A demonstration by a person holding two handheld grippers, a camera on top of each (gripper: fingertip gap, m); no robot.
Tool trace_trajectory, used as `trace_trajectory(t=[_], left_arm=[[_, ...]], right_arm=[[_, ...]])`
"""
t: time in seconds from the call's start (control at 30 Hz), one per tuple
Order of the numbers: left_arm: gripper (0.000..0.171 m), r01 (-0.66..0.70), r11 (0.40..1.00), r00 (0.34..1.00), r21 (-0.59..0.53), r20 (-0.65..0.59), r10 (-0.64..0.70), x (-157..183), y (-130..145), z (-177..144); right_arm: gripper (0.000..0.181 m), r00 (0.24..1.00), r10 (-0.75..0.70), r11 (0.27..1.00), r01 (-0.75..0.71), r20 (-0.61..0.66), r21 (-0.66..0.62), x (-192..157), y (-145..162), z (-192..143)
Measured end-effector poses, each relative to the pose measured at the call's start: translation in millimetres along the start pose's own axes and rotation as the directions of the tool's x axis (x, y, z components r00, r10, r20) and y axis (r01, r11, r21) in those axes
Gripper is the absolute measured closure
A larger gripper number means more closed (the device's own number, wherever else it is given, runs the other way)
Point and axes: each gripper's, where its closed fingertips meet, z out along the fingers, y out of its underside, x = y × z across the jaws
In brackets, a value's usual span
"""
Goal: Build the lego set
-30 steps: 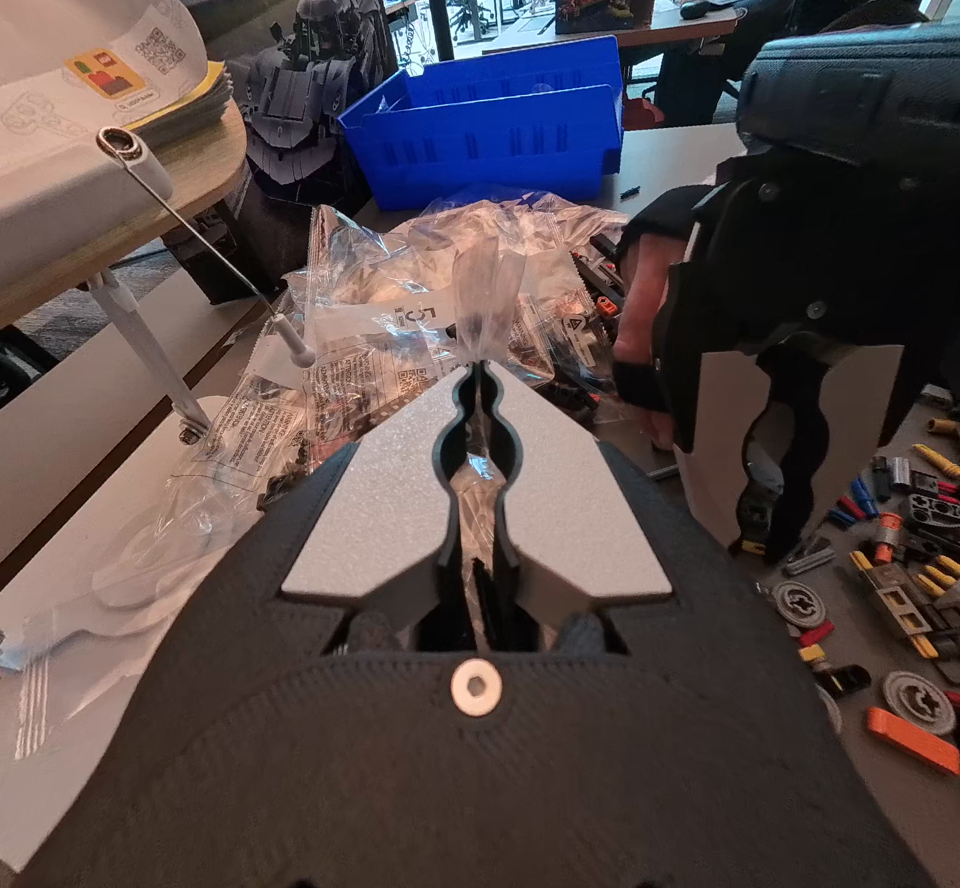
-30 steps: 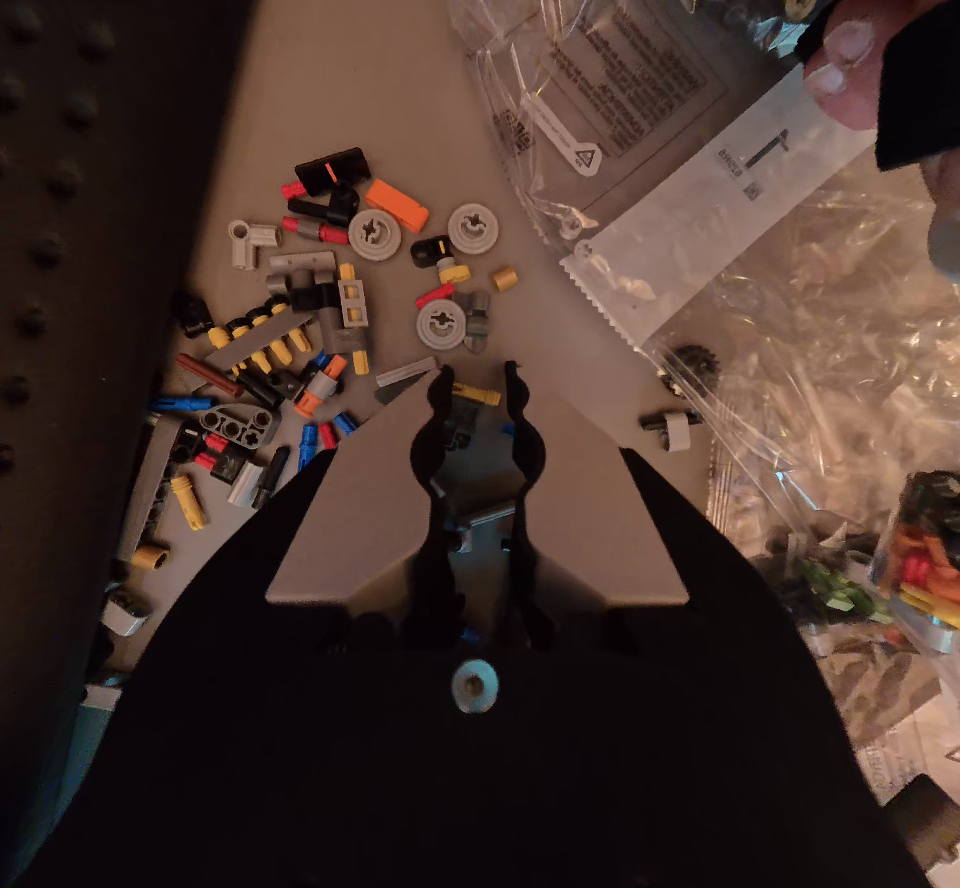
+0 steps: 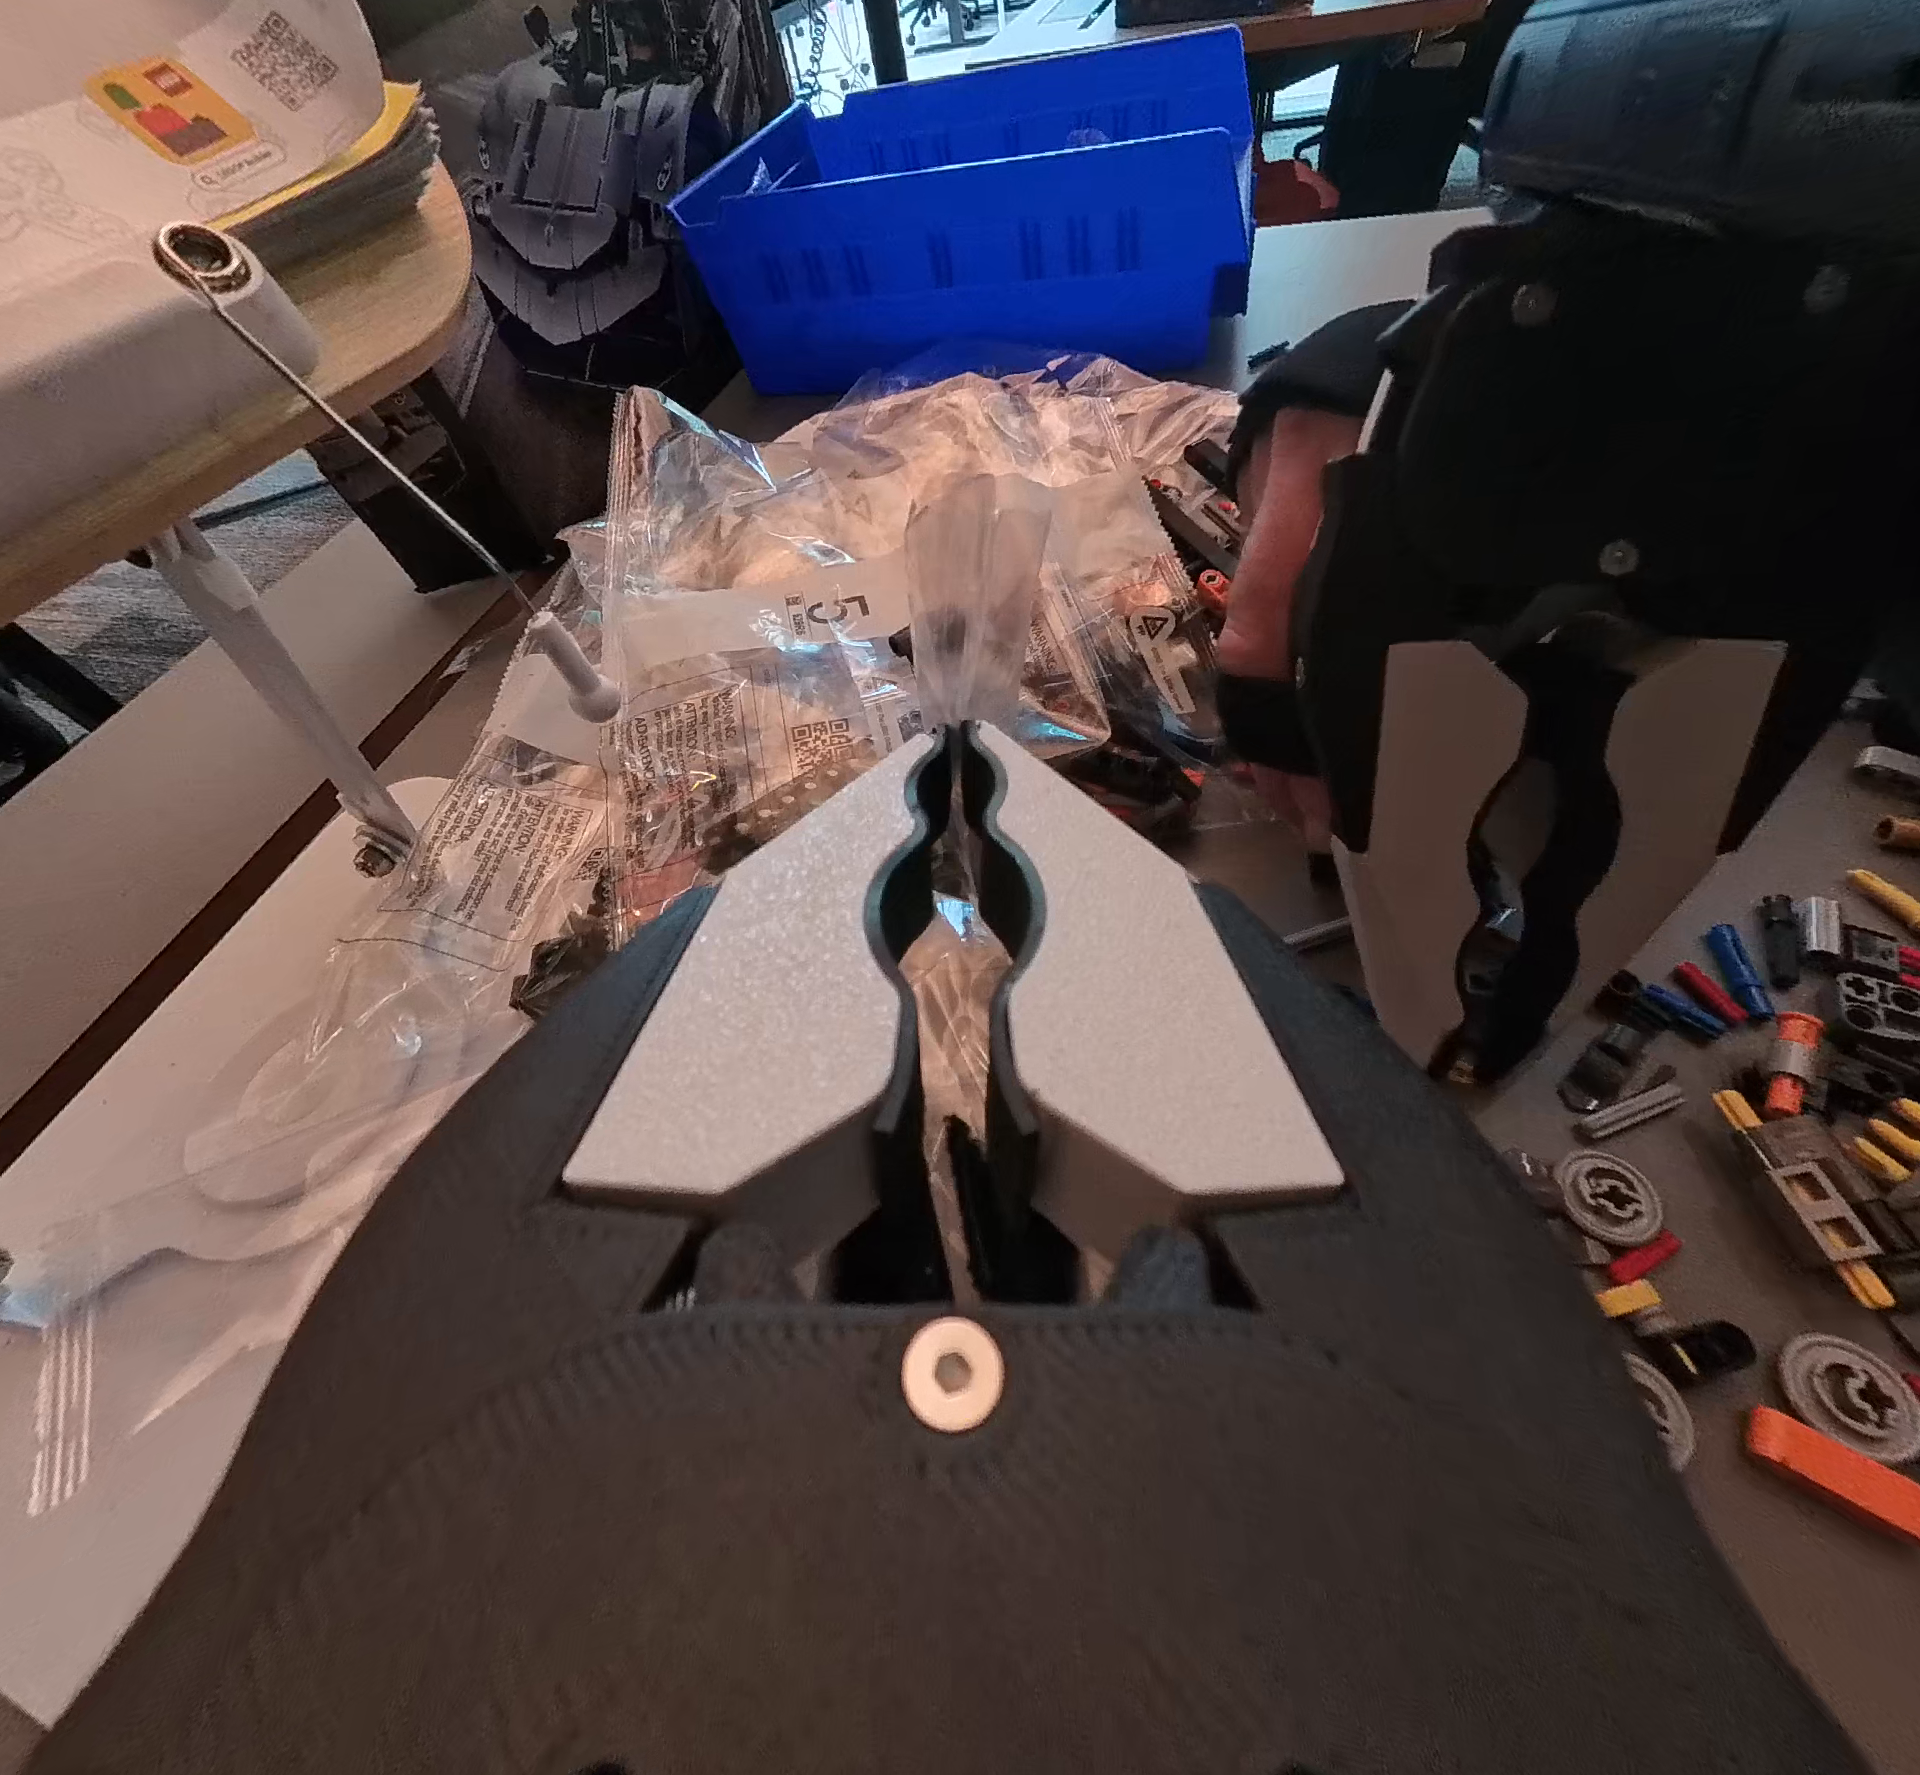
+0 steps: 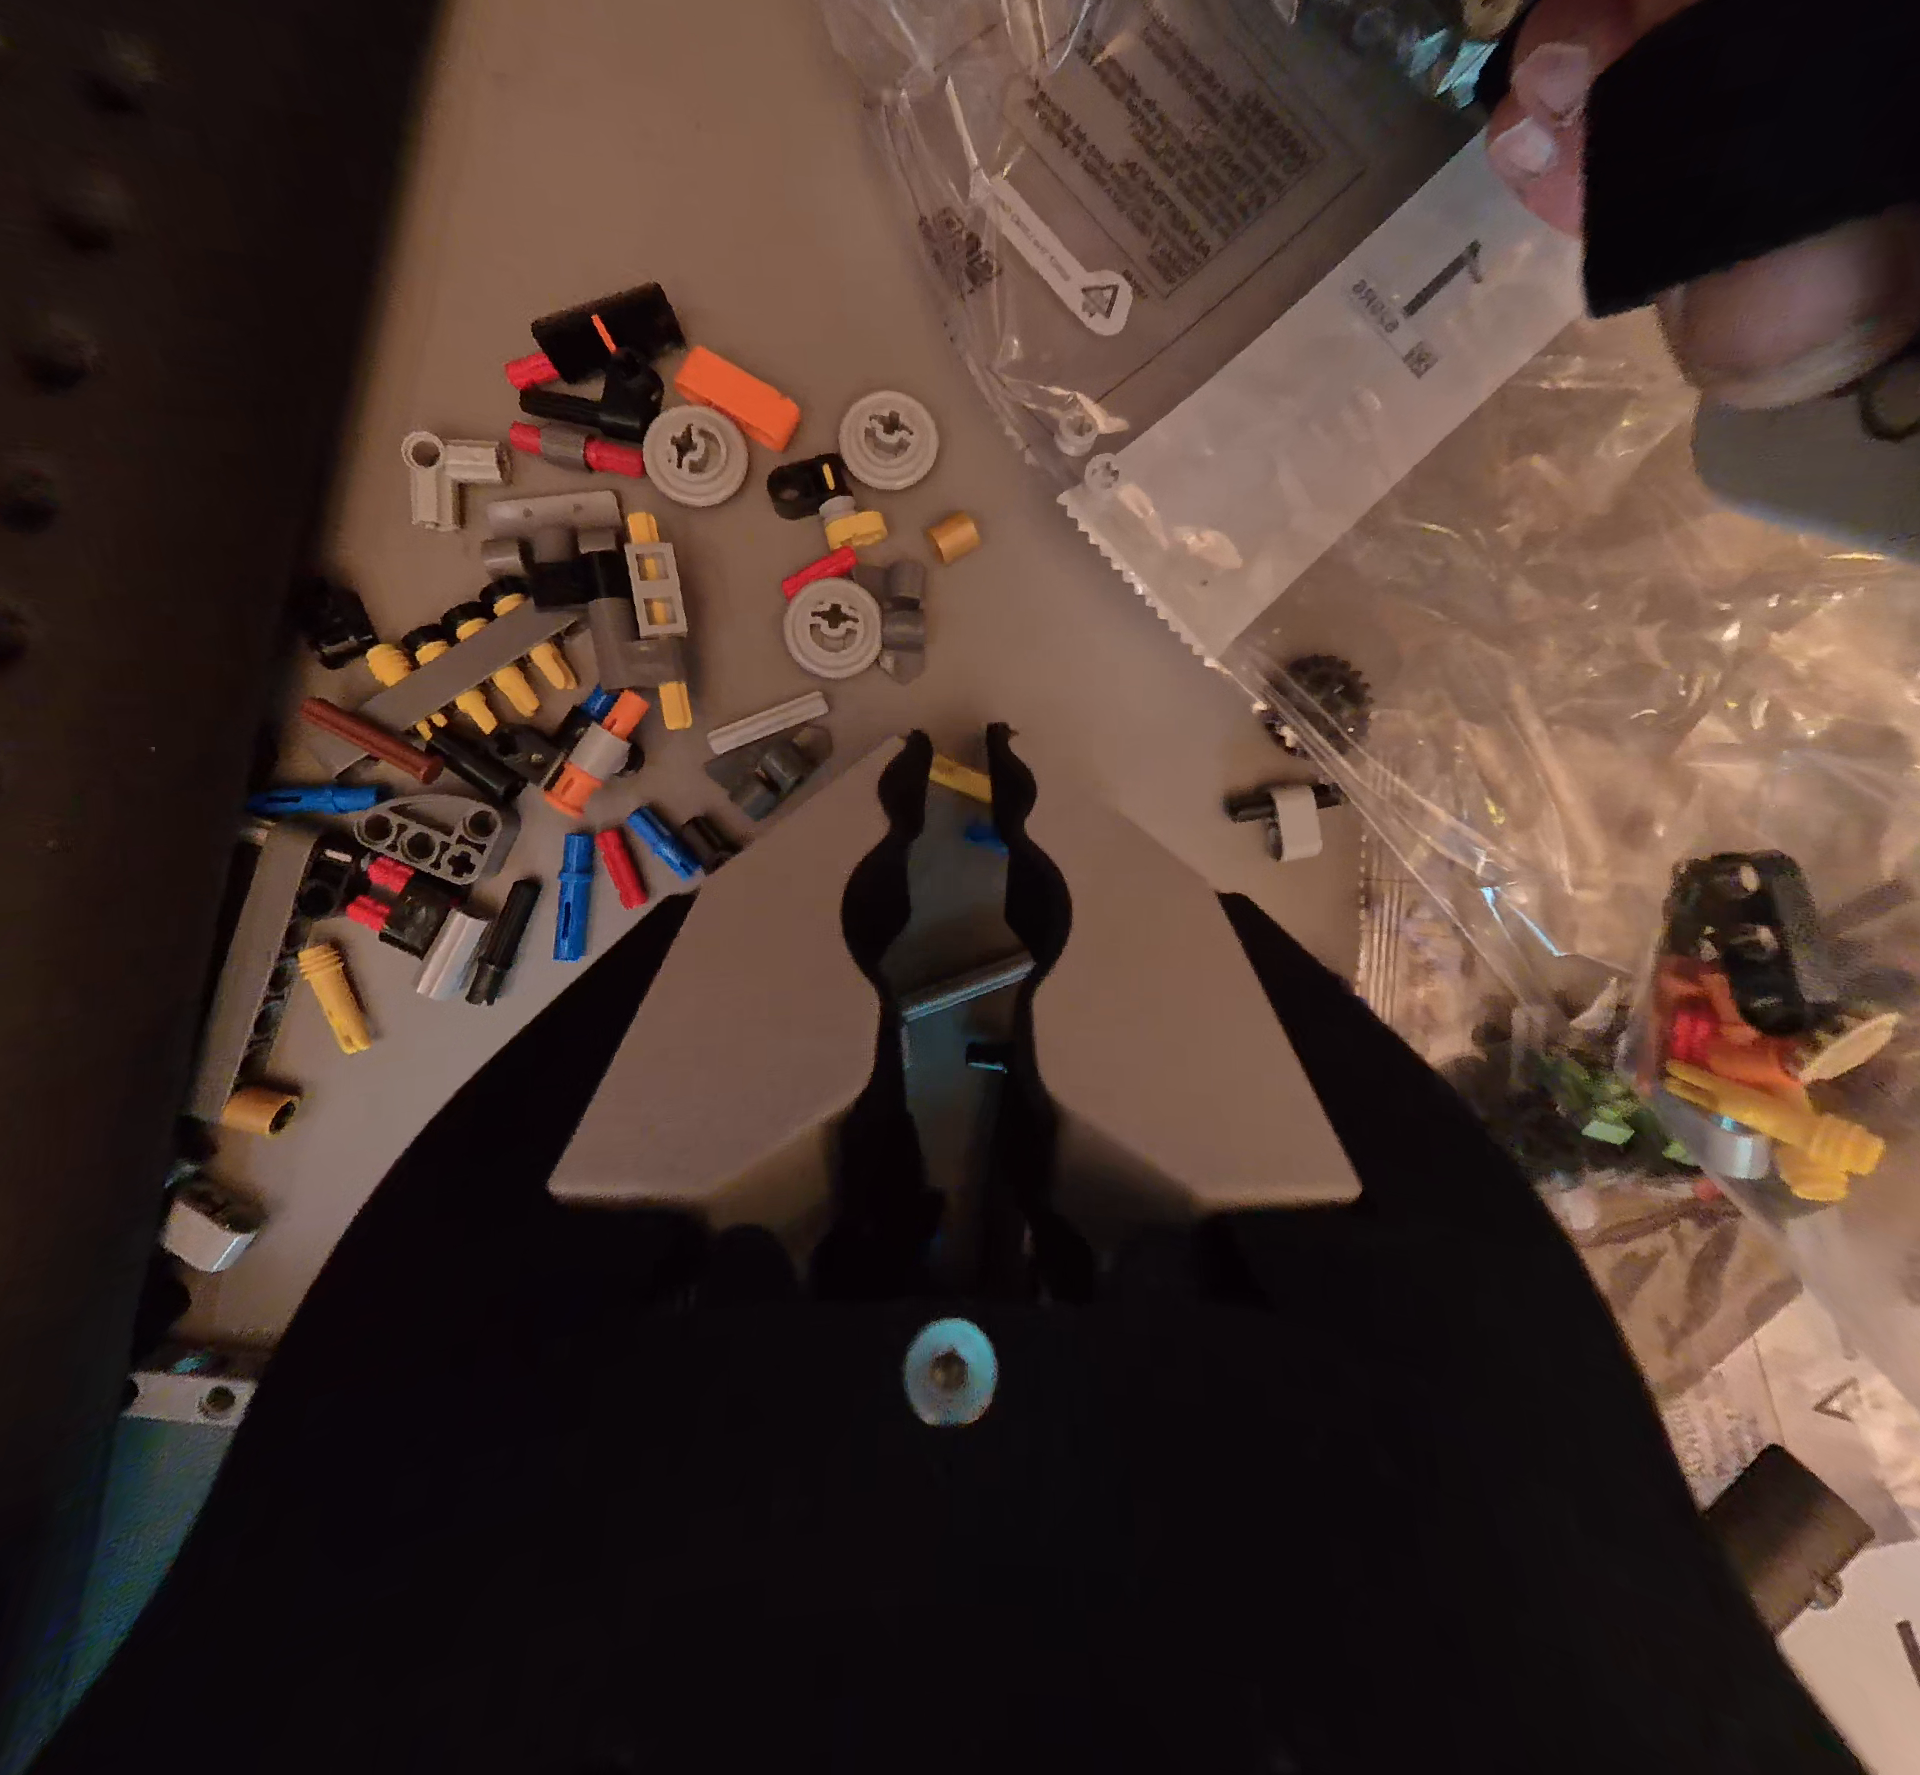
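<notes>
My left gripper (image 3: 958,738) is shut on a twisted fold of a clear plastic parts bag (image 3: 971,582), which sticks up past the fingertips. It is at the near edge of a pile of such bags (image 3: 790,603). My right gripper (image 4: 954,738) is narrowly open and empty. It points down just above loose Lego Technic pieces (image 4: 623,645) on the grey table, with a small yellow pin (image 4: 956,778) below its tips. It also shows in the left wrist view (image 3: 1475,1060), to the right of the bags, above the loose pieces (image 3: 1808,1102).
A person's hand (image 4: 1558,94) in a black glove rests on the bags (image 4: 1143,167). Blue bins (image 3: 987,239) stand behind the pile. An instruction booklet (image 3: 156,63) lies on a raised wooden stand (image 3: 343,312) at left. A dark wall-like object (image 4: 156,375) borders the pieces. Tip to tip, the grippers are about 15 cm apart.
Almost nothing has changed. My left gripper still pinches the bag. My right gripper hovers in the same place over the loose pieces.
</notes>
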Motion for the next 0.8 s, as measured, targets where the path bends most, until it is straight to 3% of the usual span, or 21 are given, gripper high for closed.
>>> trace_trajectory(t=[0.03, 0.33, 0.8], left_arm=[[0.171, 0.000, 1.000, 1.000, 0.000, 0.000, 0.000, -0.1, 0.0, 0.1], [0.171, 0.000, 1.000, 1.000, 0.000, 0.000, 0.000, -0.1, 0.0, 0.0], [0.171, 0.000, 1.000, 1.000, -0.003, -0.002, 0.000, 0.0, 0.5, 0.7]], right_arm=[[0.173, 1.000, 0.003, 1.000, -0.003, 0.000, 0.015, 0.2, -2.6, -1.2], [0.159, 1.000, 0.000, 0.999, -0.001, 0.014, 0.052, -4.3, -16.7, 5.5], [0.172, 1.000, -0.010, 0.999, 0.009, 0.016, 0.052, -6.5, -22.6, 16.2]])
